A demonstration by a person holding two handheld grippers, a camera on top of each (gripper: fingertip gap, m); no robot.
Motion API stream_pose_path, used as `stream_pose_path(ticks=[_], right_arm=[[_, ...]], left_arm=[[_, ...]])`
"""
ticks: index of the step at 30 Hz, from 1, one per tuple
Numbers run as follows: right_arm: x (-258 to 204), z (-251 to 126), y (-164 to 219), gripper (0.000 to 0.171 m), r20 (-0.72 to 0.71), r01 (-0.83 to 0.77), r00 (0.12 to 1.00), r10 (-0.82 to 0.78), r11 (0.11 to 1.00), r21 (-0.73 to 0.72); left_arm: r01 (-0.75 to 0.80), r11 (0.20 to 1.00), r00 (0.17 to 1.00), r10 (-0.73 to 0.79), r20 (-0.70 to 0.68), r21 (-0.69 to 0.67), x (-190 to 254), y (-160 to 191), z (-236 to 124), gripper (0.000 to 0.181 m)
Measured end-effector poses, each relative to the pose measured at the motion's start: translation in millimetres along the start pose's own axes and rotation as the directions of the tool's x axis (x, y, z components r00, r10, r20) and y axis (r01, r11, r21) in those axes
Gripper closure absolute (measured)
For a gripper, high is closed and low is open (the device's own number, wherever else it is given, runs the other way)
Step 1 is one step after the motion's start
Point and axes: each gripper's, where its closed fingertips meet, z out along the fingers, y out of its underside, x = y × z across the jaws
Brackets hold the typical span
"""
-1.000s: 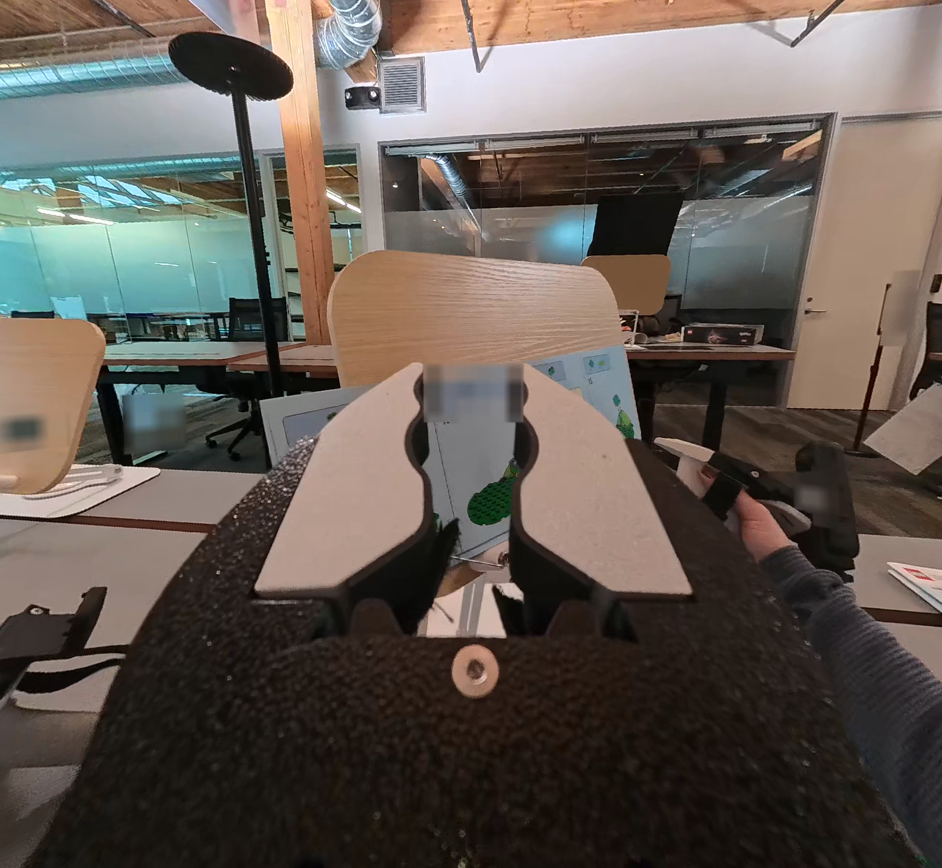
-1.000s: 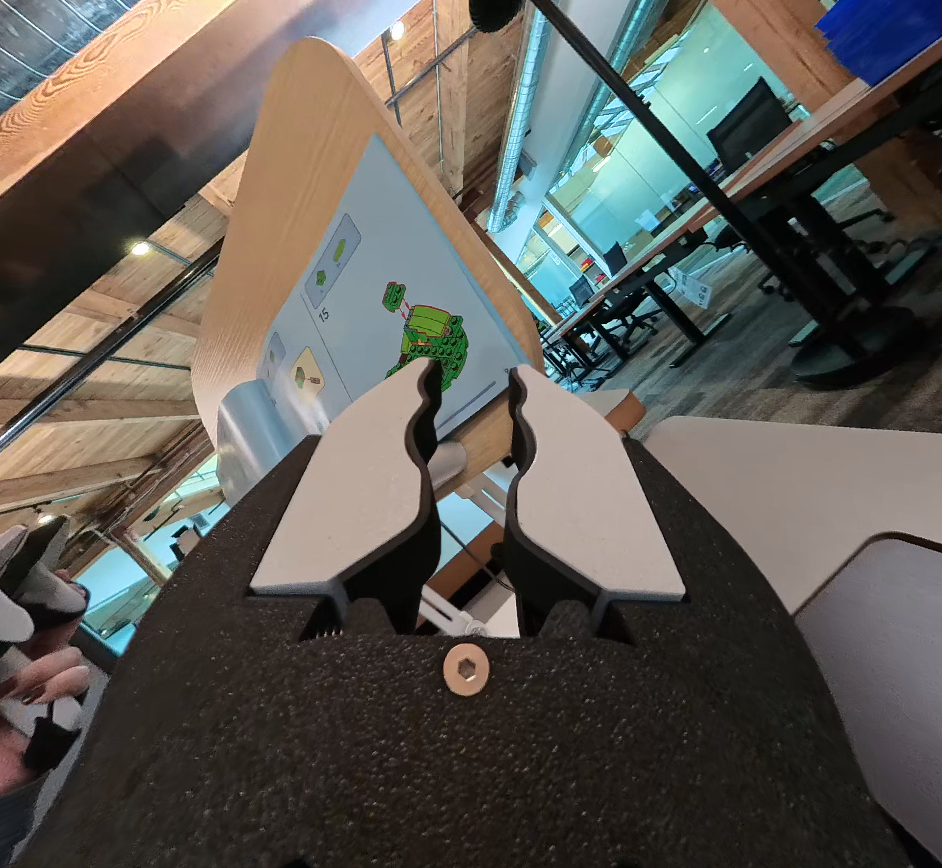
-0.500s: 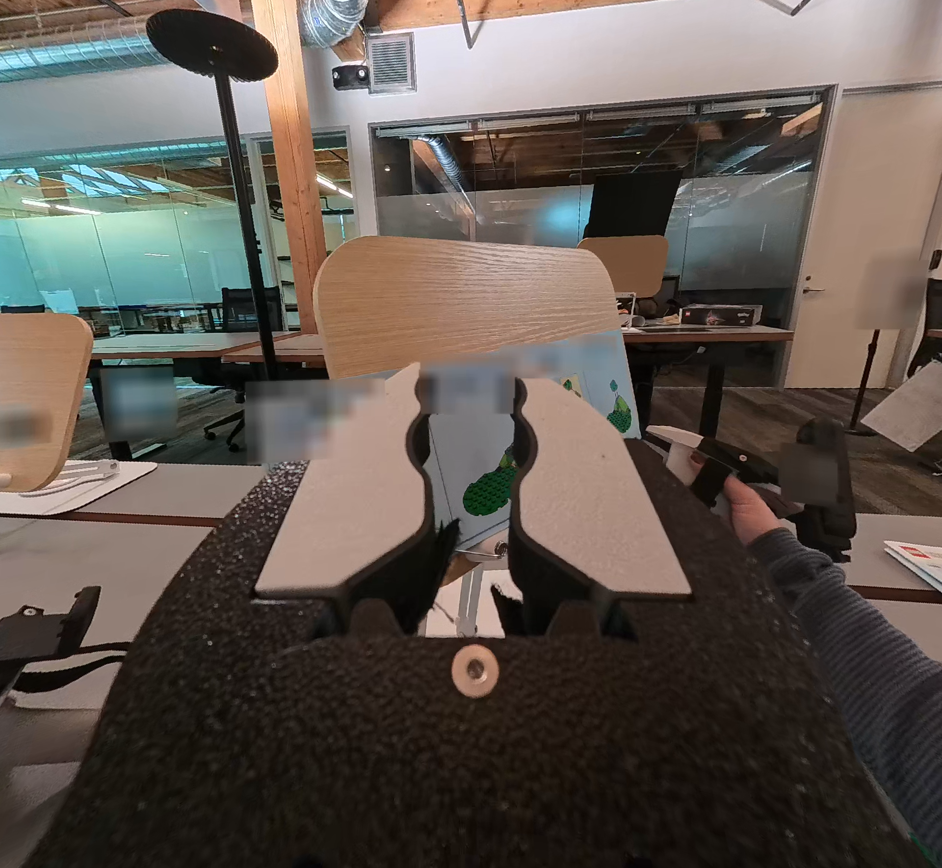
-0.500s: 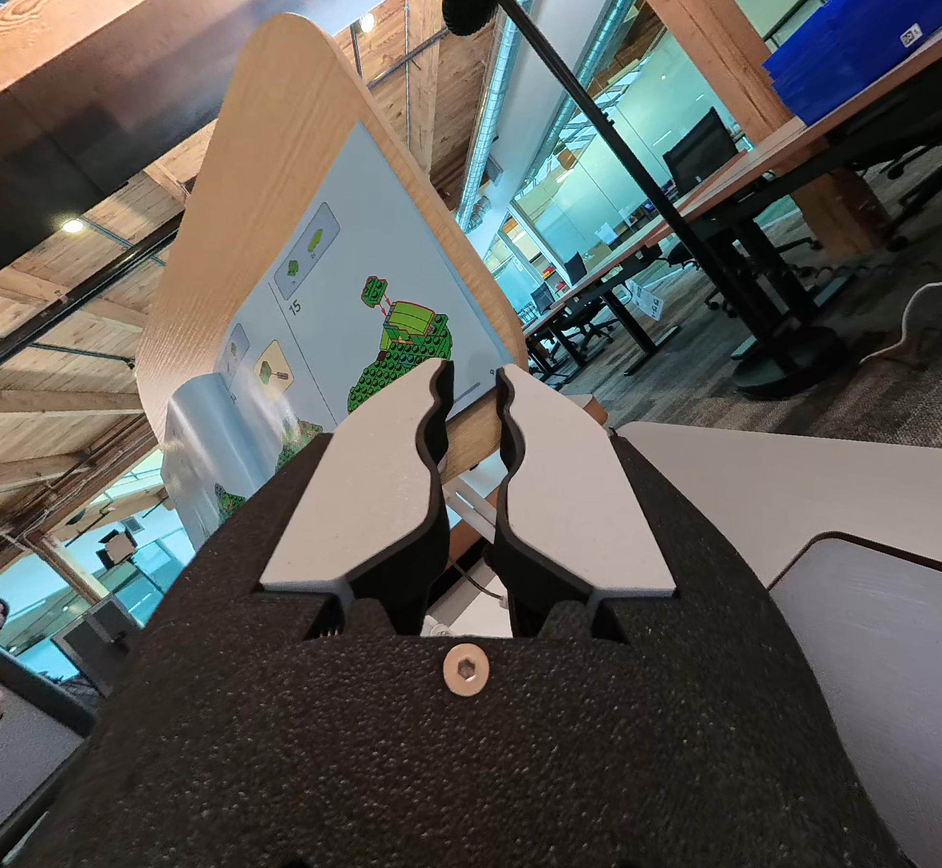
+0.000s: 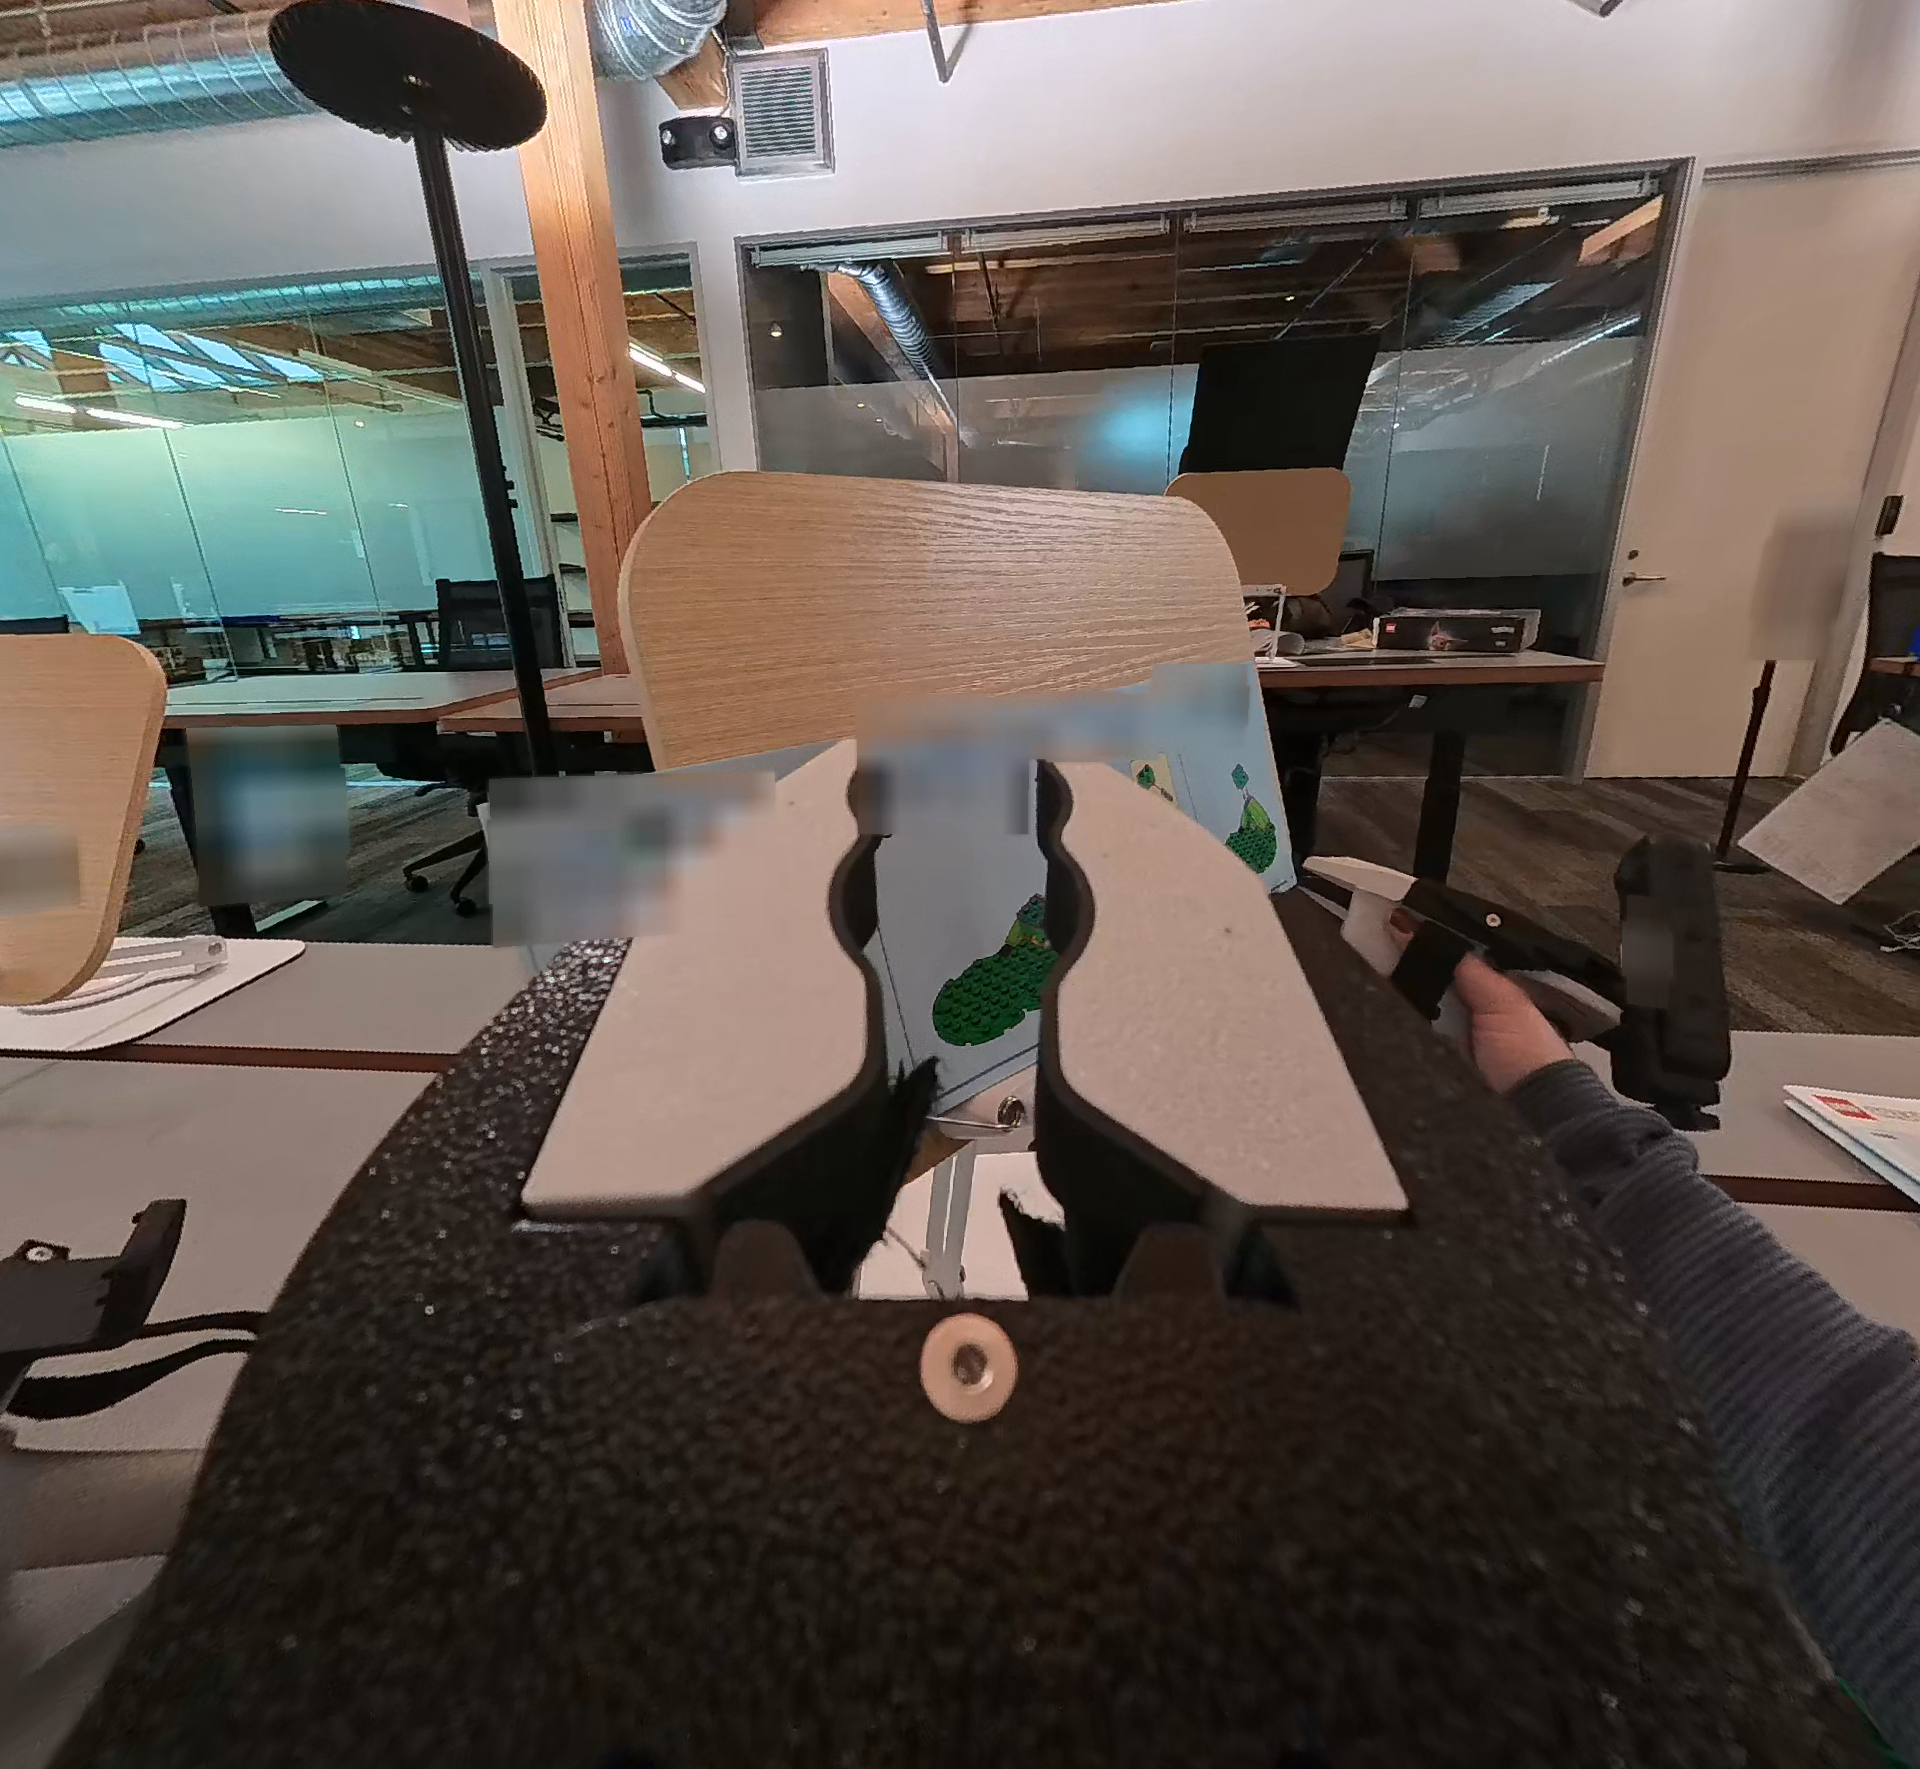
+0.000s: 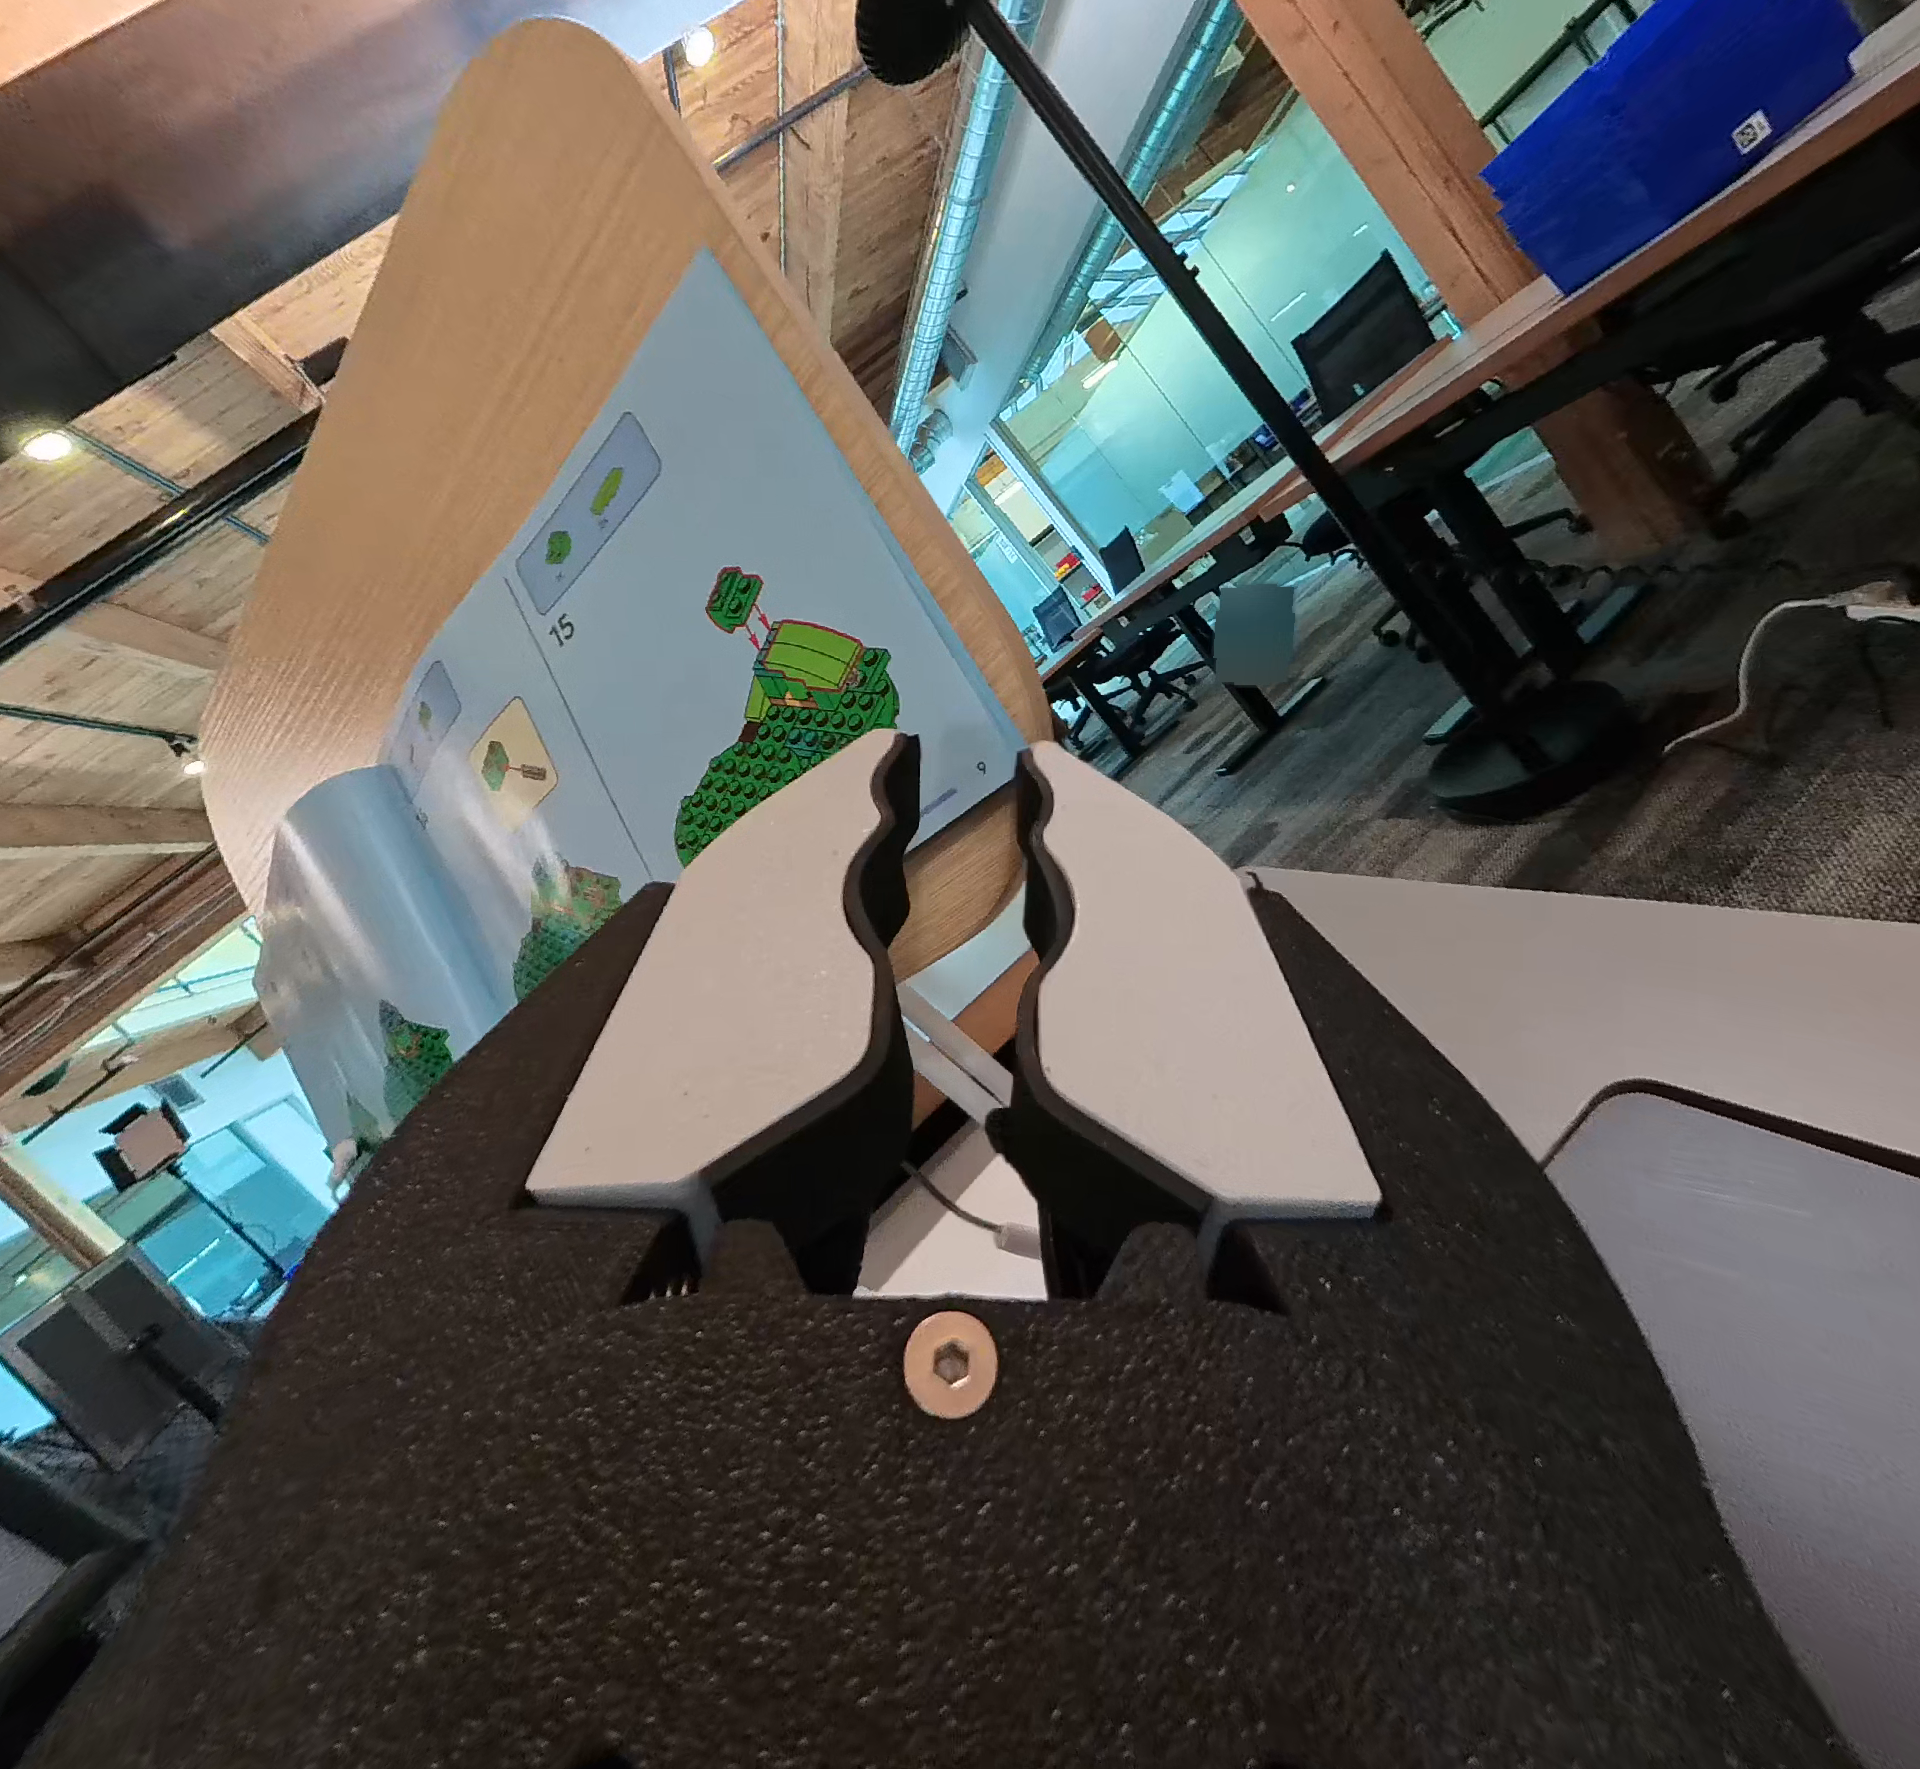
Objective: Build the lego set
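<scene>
While you swing your right gripper [image 6: 966, 758] rightward along the instruction booklet [image 6: 727, 597] propped against the chair [image 5: 935, 607], both grippers, the left gripper [image 5: 951, 805] too, stay slightly parted and empty; no bricks show, so you are probably only reading.

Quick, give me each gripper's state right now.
Left gripper: open, holding nothing.
Right gripper: open, holding nothing.
</scene>
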Motion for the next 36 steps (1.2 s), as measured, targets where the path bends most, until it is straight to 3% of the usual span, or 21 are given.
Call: stream_pose_path(ticks=[5, 13, 36], right_arm=[[-4.9, 0.4, 0.3, 0.158, 0.012, 0.008, 1.0, -0.008, 1.0, -0.002], [4.7, 1.7, 0.2, 0.148, -0.041, 0.01, 0.999, -0.011, 1.0, -0.008], [-4.3, 1.8, 2.1, 0.163, -0.003, 0.02, 1.0, -0.02, 0.999, -0.025]], left_arm=[[-0.005, 1.0, 1.0, 0.005, -0.005, -0.001, 1.8, -0.3, 0.0, 0.154], [0.002, 1.0, 1.0, -0.002, -0.007, 0.0, 1.0, -0.9, -0.4, 0.154], [0.0, 1.0, 1.0, 0.0, -0.018, -0.004, 4.1, -0.6, 0.4, 0.155]])
